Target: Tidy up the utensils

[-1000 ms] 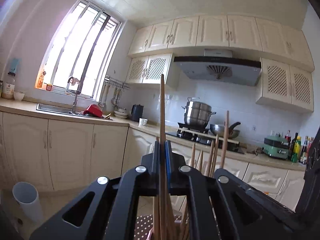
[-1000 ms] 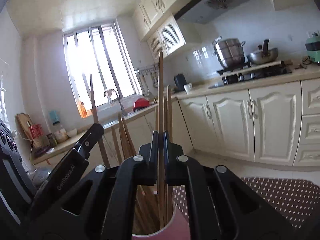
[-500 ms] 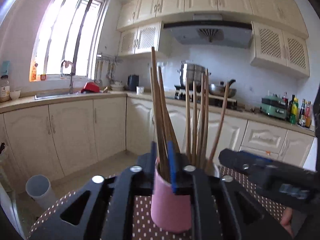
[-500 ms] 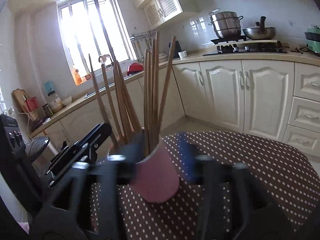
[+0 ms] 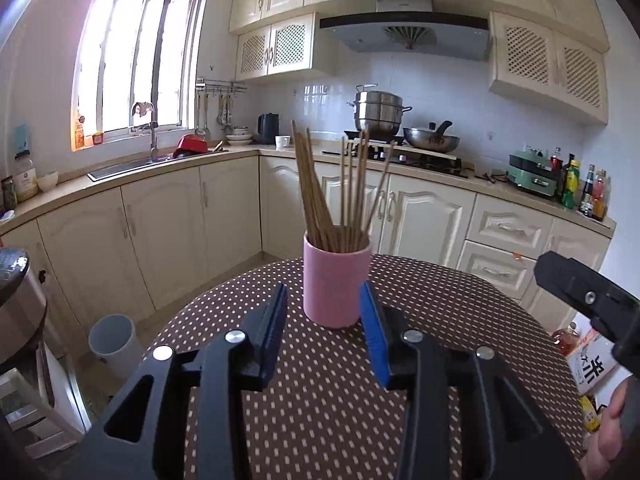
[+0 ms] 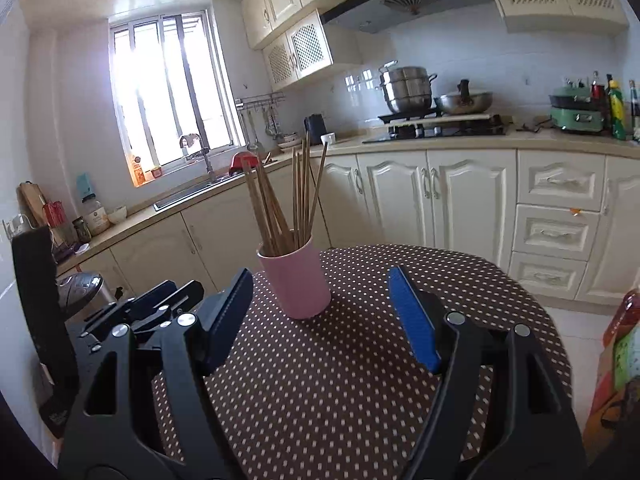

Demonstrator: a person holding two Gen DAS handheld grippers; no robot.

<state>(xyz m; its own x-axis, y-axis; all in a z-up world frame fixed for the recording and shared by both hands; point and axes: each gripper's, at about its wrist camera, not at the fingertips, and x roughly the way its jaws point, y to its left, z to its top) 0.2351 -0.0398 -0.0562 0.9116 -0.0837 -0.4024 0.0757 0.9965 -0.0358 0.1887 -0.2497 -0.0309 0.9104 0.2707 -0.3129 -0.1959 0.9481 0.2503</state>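
Chopsticks (image 5: 340,196) stand bundled in pink cup (image 5: 335,284), keeping them upright; left gripper (image 5: 324,320) and right gripper (image 6: 320,312) gape wide, empty.

Your left gripper (image 5: 323,320): jaws apart, empty. Pink cup (image 5: 335,280) of chopsticks (image 5: 344,192) just ahead, upright near the table's (image 5: 460,320) far edge.

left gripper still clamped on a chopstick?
No: in the left wrist view the left gripper is open and empty, its blue pads apart either side of the pink cup, where the chopsticks stand.
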